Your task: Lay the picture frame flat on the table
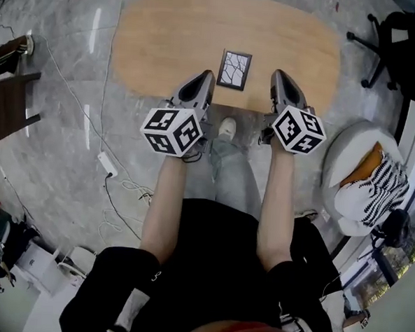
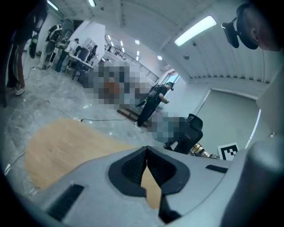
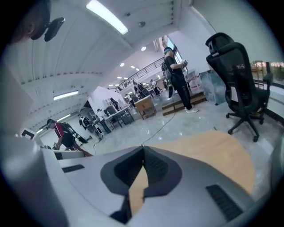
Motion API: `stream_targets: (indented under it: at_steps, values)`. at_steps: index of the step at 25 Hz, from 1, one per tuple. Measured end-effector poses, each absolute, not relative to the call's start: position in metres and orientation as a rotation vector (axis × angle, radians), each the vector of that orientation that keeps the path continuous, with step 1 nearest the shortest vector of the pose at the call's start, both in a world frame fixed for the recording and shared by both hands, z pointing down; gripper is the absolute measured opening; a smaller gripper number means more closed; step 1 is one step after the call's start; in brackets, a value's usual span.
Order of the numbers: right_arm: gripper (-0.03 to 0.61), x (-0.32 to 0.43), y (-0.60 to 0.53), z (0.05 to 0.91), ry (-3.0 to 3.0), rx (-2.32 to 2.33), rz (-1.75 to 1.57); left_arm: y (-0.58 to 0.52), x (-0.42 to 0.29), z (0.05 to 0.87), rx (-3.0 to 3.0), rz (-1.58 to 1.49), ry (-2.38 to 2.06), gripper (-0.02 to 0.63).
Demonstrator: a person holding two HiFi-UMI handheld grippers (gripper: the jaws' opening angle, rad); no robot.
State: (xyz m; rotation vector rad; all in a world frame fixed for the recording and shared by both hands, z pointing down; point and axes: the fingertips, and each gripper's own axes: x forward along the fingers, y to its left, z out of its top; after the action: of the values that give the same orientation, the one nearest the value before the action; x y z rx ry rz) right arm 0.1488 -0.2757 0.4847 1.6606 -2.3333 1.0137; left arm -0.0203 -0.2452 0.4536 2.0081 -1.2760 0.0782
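A small black picture frame (image 1: 234,69) with a white cracked-line print sits near the front edge of the oval wooden table (image 1: 173,40), its face toward the head view; whether it lies flat or leans I cannot tell. My left gripper (image 1: 207,75) hangs just left of it at the table's edge, jaws shut and empty. My right gripper (image 1: 276,74) hangs just right of it, also shut with nothing between its jaws. Both gripper views look over closed tips, the left gripper (image 2: 146,148) and the right gripper (image 3: 143,146), across the tabletop (image 2: 57,146) (image 3: 213,155); the frame is hidden there.
A black office chair (image 1: 387,43) (image 3: 235,84) stands right of the table. A white seat with a striped cushion (image 1: 368,179) is at the near right. A power strip and cables (image 1: 108,164) lie on the floor at left. People stand far off (image 2: 153,104).
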Motion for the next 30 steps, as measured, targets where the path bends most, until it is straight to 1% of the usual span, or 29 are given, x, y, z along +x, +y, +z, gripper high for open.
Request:
stream_targets:
  at_steps: [6, 9, 12, 17, 22, 30]
  values:
    - [0.012, 0.171, -0.276, 0.364, -2.464, 1.886, 0.910, -0.255, -0.005, 0.346, 2.151, 0.053, -1.448, 0.009]
    - [0.012, 0.174, -0.271, 0.311, -2.507, 1.900, 0.766, -0.261, -0.003, 0.301, 2.213, 0.011, -1.484, 0.009]
    - [0.012, 0.173, -0.269, 0.269, -2.536, 1.876, 0.605, -0.266, -0.003, 0.258, 2.257, -0.061, -1.507, 0.009]
    - [0.012, 0.173, -0.265, 0.222, -2.624, 1.833, 0.474, -0.268, 0.007, 0.200, 2.350, -0.143, -1.532, 0.009]
    - [0.012, 0.168, -0.270, 0.187, -2.648, 1.810, 0.317, -0.269, 0.005, 0.170, 2.407, -0.154, -1.591, 0.009]
    - [0.012, 0.169, -0.275, 0.169, -2.653, 1.796, 0.214, -0.273, 0.008, 0.160, 2.435, -0.125, -1.643, 0.009]
